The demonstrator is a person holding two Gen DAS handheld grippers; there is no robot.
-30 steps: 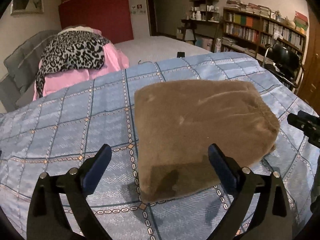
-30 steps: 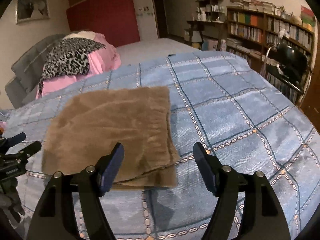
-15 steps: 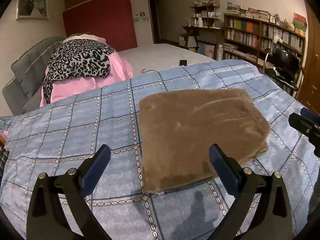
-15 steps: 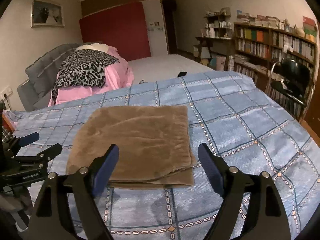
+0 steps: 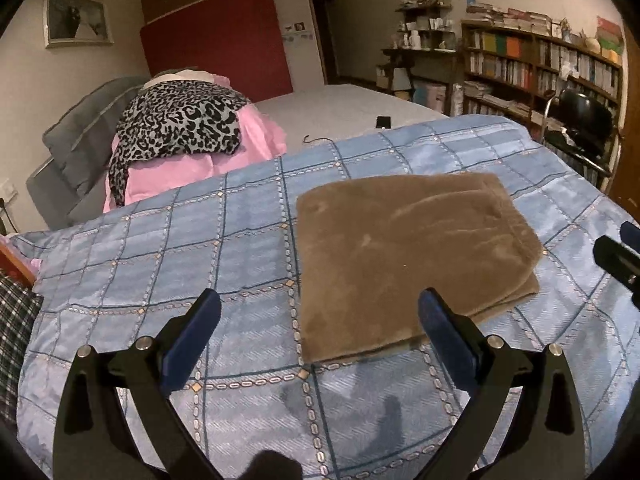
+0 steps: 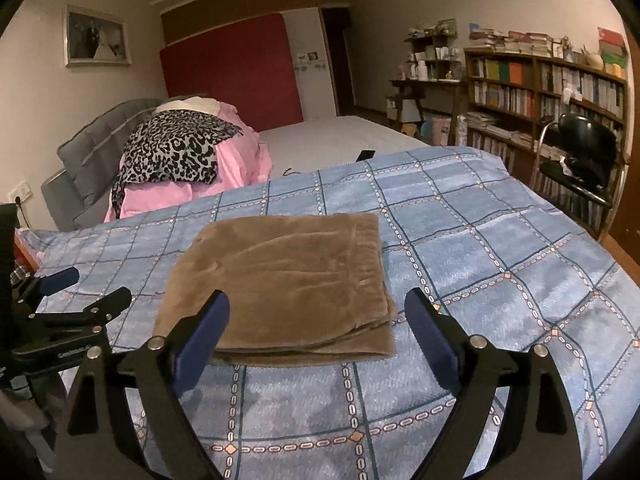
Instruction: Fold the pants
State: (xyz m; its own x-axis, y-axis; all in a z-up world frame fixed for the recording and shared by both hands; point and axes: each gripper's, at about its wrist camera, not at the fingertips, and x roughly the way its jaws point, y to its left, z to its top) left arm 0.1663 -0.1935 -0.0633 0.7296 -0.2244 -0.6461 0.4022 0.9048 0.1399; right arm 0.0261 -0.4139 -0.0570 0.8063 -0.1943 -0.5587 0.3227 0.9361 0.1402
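The folded brown pants (image 6: 280, 280) on the blue quilt (image 6: 500, 260) look soft, plush and light; grip the layered near edge. The left gripper (image 5: 320, 320) is wide open and empty; the right gripper (image 6: 316, 312) is opening, with nothing between its jaws.

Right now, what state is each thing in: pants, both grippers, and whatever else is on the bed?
Pants: folded in a flat stack on the bedspread, not held.
Left gripper: open, empty.
Right gripper: jaws opening, nothing between them.
Bedspread: spread flat.
Leopard cloth: draped over the pink pile.
Phone: lying flat on the mattress.

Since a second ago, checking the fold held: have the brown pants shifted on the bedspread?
No. The brown pants cover the same checks of the bedspread; only the cameras backed away.
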